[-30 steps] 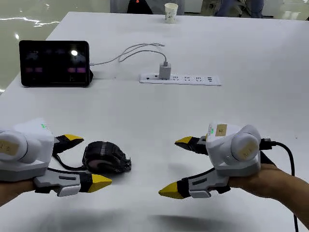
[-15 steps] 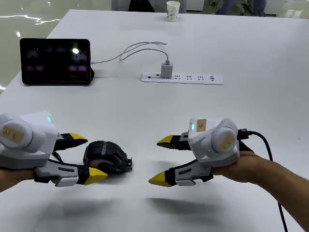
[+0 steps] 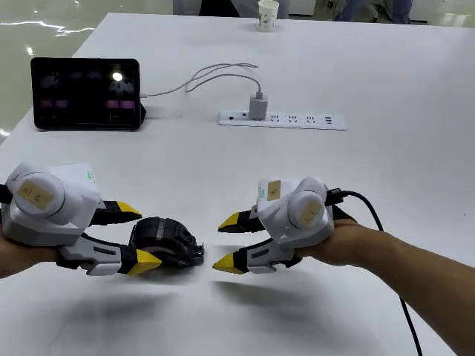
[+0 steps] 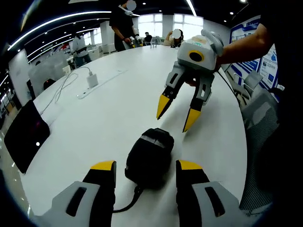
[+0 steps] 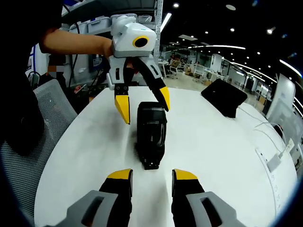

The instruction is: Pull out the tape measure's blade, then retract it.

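Black in colour, the tape measure (image 3: 165,241) lies on the white table (image 3: 245,170) close in front of you, between your two tools. Your left gripper (image 3: 142,236) has its jaws spread, and they stand around the rear part of the case, one on each side; in the left gripper view a small gap shows on both sides, so I judge they are not yet pressing it. A thin cord (image 4: 127,204) comes out of the case end toward this gripper. Your right gripper (image 3: 223,242) is also spread and holds nothing; its yellow tips are just beside the other end of the case. The long axis of the case runs from your left gripper straight toward your right one, and the small tab (image 5: 150,165) at the end points at the right jaws, so the right gripper is the nearer one for the blade. I think the pull must go along this axis, away from the left gripper, while the left one closes on the case. Farther away you have a power strip (image 3: 282,119), a tablet (image 3: 85,93) and a paper cup (image 3: 267,15).
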A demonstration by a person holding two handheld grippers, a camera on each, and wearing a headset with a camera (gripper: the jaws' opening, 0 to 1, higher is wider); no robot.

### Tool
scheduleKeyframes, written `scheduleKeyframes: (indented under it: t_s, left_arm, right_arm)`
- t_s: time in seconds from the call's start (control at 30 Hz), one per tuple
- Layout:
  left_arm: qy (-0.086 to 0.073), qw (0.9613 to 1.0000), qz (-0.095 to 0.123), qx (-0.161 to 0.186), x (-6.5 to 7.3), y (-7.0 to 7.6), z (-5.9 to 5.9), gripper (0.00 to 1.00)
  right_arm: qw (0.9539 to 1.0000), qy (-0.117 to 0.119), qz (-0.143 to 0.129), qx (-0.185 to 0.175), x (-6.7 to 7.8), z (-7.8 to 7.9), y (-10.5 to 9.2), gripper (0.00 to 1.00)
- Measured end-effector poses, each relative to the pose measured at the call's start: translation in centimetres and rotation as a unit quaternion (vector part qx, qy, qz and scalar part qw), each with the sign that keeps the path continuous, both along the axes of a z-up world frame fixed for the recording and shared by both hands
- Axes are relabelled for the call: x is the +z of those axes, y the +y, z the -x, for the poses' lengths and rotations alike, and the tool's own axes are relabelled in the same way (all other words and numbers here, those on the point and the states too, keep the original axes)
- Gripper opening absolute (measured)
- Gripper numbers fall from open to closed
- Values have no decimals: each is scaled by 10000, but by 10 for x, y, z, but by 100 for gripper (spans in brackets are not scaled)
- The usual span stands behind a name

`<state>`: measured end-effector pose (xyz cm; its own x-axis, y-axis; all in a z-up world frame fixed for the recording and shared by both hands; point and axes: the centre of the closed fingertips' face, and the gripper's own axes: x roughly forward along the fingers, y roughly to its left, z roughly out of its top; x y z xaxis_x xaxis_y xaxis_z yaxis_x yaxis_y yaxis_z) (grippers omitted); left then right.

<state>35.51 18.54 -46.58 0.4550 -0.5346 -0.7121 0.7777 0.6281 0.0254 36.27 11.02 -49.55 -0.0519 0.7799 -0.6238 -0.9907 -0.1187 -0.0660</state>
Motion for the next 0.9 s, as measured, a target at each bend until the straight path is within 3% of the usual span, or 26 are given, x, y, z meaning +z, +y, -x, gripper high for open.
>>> scheduleKeyframes:
  t_s: [0.4, 0.9]
  left_arm:
    - [130, 9985, -355, -386, -7, 3, -2, 40]
    - [275, 9947, -575, -808, -16, 0, -2, 31]
  right_arm:
    - [9992, -53, 227, 315, -14, 1, 16, 20]
    - [9982, -25, 328, 502, -25, 4, 23, 12]
